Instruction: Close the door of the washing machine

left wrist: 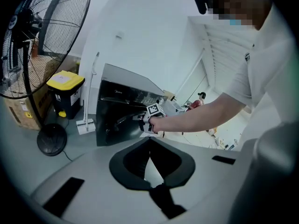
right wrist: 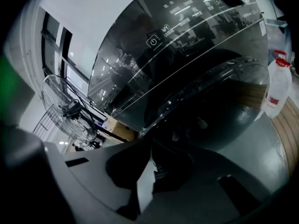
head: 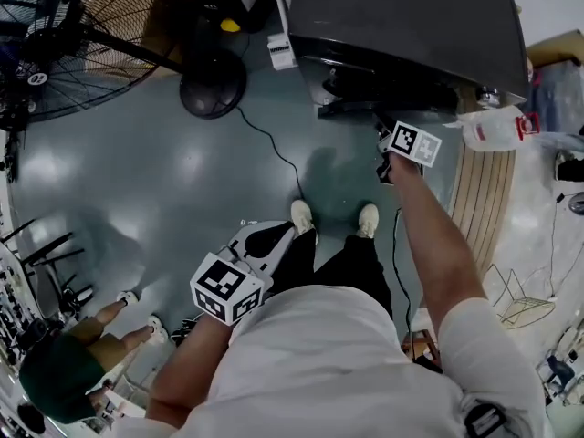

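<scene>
Dark glass fronts the washing machine (head: 401, 26) at the far side of the floor. Its door (right wrist: 219, 92) sits just ahead of my right gripper (right wrist: 151, 140), whose jaws are pressed together on nothing, tips close to the door's rim. My left gripper (left wrist: 149, 139) hangs near my legs, jaws likewise together and empty. A fan (head: 82, 35) stands far left.

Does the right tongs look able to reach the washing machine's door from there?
Probably yes: the right tongs sit close against the edge of the door, with nothing visible in between.
</scene>
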`<state>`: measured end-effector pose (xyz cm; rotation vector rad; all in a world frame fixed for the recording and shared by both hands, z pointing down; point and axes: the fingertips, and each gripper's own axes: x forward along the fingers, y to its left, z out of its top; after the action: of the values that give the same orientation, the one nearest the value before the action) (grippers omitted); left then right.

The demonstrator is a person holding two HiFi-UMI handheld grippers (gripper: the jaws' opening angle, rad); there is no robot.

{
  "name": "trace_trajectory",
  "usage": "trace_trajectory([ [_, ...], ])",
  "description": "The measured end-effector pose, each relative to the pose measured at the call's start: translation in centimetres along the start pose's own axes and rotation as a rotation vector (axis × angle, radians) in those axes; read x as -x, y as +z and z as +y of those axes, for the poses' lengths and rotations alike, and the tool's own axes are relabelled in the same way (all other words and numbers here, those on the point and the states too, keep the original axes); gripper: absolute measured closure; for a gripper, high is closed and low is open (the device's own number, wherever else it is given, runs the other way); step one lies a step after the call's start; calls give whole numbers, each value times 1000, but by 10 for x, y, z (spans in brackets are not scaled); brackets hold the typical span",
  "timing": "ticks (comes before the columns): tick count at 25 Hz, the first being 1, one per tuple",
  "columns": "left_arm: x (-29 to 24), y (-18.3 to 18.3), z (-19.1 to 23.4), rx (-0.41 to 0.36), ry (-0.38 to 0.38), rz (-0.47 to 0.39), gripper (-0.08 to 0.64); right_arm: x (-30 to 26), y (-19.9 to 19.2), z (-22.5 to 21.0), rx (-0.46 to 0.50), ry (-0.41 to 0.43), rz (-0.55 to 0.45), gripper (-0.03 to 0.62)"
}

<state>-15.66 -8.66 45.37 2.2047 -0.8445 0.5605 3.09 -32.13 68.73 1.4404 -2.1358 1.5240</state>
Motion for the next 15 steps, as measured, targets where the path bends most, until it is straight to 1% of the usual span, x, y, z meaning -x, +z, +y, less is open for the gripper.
trace_trajectory([
  [1, -1, 0, 0, 2, 1, 1, 543, -2, 3, -2, 17, -12, 3, 584],
  [7, -5, 4, 3, 12, 5, 1, 543, -13, 17, -3, 89, -37, 13, 584],
  [15, -13, 9, 5, 18, 5, 9, 543, -28, 37, -5, 116, -80, 6, 584],
])
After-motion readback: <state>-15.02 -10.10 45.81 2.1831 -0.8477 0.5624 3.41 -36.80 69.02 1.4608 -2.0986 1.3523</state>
